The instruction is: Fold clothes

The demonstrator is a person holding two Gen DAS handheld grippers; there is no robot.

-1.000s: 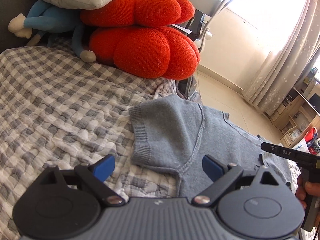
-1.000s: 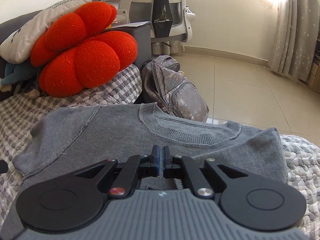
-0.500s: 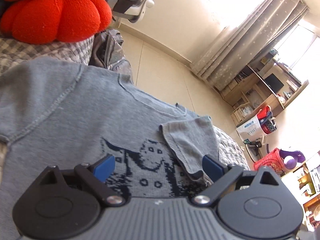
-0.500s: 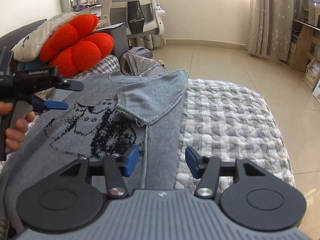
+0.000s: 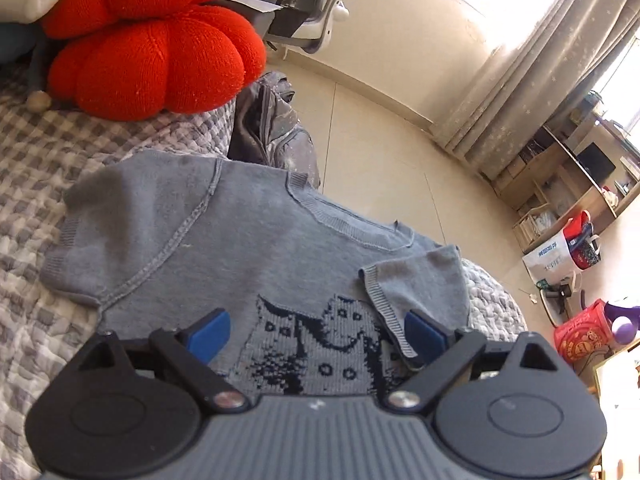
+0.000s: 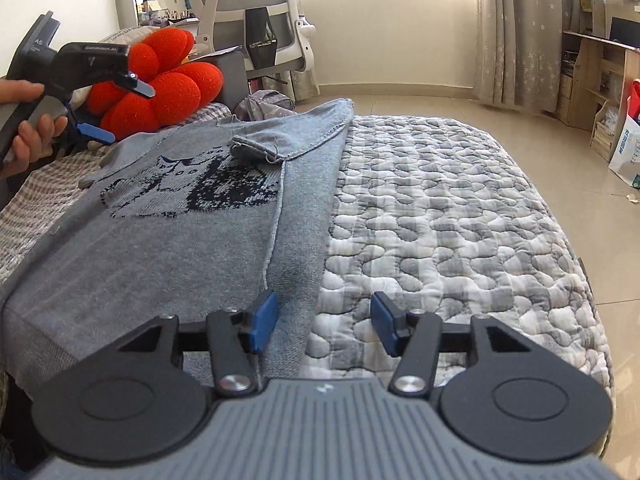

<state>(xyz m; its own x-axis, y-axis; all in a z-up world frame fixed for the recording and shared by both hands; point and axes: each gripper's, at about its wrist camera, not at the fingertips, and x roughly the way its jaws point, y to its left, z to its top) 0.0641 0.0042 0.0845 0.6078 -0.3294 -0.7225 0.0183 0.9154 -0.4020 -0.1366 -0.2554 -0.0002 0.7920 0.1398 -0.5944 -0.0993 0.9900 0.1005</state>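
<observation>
A grey knit sweater (image 5: 224, 240) with a dark cat pattern lies flat on the quilted bed. Its right sleeve (image 5: 420, 284) is folded in over the chest; the left sleeve (image 5: 120, 216) lies spread out. My left gripper (image 5: 318, 330) is open and empty, held above the cat pattern. In the right wrist view the sweater (image 6: 180, 232) lies to the left, and my right gripper (image 6: 324, 322) is open and empty at its lower right hem edge. The left gripper (image 6: 116, 108) shows there at upper left, open, in a hand.
A red knit cushion (image 5: 152, 56) and a white pillow sit at the head of the bed. A grey backpack (image 5: 272, 136) leans beside the bed, with an office chair (image 6: 256, 28) behind. The checked quilt (image 6: 440, 220) extends right of the sweater. Shelves and bags stand at the right wall.
The right gripper opened, let go of the sweater, and pulled back to the hem. The right sleeve now lies folded over the chest. The left gripper swung from the left sleeve to above the chest.
</observation>
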